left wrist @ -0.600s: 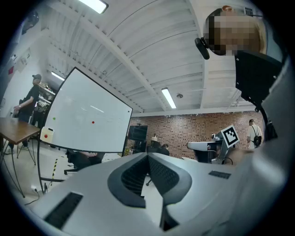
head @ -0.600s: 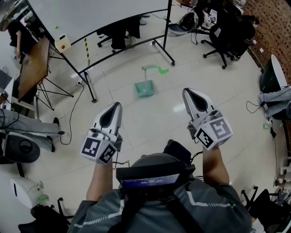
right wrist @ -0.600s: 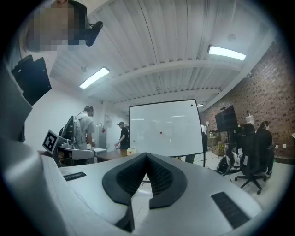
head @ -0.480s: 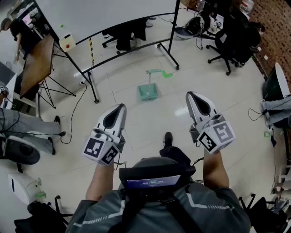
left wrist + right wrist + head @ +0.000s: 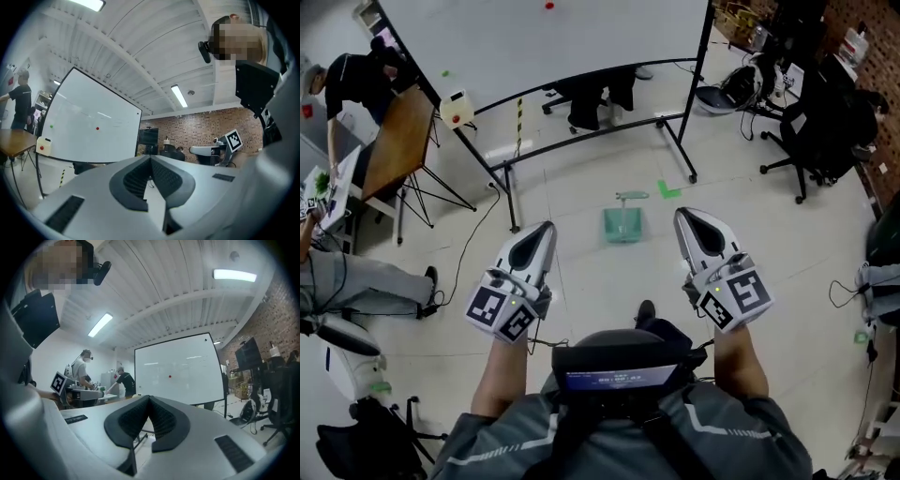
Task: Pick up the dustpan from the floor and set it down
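On tiled floor [image 5: 581, 192] the dustpan [image 5: 622, 225] is seen nearer than before; left gripper [image 5: 544, 228] and right gripper [image 5: 683, 216] are held closed, empty, approach unfinished.

The green dustpan [image 5: 622, 223] sits on the floor, its handle seemingly upright.

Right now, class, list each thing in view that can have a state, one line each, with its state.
Dustpan: on the floor, not yet picked up, touched by neither gripper.
Left gripper: jaws shut, nothing between them.
Right gripper: jaws shut, nothing between them.
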Motion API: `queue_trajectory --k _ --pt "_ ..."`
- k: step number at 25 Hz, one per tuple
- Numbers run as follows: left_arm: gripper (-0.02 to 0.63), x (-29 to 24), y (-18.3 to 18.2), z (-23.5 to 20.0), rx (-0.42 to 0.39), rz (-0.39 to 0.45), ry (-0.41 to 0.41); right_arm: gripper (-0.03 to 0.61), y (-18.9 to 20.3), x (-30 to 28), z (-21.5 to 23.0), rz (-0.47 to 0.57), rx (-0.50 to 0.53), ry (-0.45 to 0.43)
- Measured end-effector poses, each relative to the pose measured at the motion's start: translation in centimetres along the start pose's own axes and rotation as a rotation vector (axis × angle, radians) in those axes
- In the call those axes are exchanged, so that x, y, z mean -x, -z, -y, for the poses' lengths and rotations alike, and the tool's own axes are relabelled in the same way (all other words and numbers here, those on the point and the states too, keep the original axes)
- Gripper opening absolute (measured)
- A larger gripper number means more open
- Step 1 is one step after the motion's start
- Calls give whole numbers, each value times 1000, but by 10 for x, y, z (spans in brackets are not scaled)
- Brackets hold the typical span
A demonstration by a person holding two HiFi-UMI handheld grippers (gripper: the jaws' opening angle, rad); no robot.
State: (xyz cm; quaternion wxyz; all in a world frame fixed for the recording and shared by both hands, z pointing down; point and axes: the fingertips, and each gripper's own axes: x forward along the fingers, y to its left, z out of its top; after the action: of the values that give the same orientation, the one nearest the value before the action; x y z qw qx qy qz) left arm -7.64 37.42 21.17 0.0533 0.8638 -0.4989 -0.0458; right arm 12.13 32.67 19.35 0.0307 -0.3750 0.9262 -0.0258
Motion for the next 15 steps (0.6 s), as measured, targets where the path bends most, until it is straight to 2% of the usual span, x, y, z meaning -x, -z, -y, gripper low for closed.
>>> queue_trajectory --k 4,7,11,15 --pt "23 -68 -23 -24 -31 19 -70 17 -8 -35 64 7 -17 -80" --pt "23 -106 -28 -48 -30 15 -101 17 -5 -70 99 1 -35 -102" --pt "23 -130 -35 -97 -34 12 -87 17 0 -125 111 6 -45 -110" --pt "23 -149 -36 -152 -18 31 -74 17 6 -179 126 7 -52 -75"
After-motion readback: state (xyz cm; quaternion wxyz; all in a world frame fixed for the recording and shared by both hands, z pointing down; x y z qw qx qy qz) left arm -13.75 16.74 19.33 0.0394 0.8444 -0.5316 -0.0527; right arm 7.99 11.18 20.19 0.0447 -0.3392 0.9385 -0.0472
